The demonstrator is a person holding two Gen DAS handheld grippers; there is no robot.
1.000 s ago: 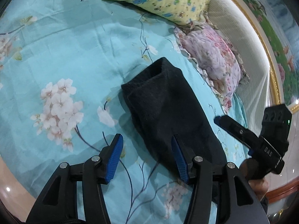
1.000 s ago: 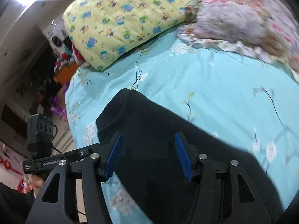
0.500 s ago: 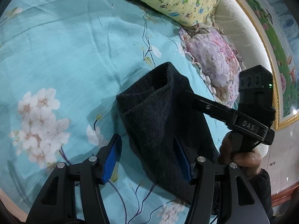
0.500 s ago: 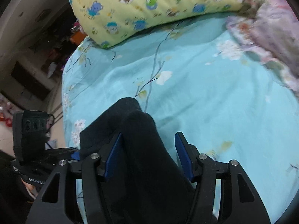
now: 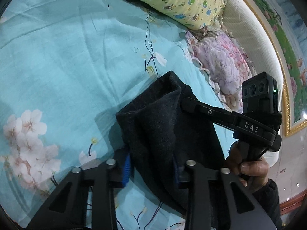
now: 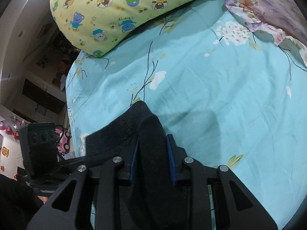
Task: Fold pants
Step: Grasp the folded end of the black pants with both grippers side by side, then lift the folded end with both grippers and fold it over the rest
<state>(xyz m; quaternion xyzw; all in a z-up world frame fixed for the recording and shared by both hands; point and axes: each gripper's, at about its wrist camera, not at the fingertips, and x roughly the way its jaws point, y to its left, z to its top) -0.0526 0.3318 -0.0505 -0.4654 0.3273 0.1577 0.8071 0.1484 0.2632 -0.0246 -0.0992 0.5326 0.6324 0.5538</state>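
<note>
On the bed (image 5: 57, 61), toward its near right side, the black pants (image 5: 163, 126) bunch up between both tools. Left gripper (image 5: 151, 170) is clamped on their near edge; right gripper (image 6: 152, 157) pinches the raised fold, yellow pillow (image 6: 115, 13) far behind.

White letters "DAS" stood on the black arm of the right tool (image 5: 249, 129), seen from the left wrist view; the yellow bear-print pillow (image 6: 107, 13) carried small printed words, mirrored or upside down and too small for me to read surely.
</note>
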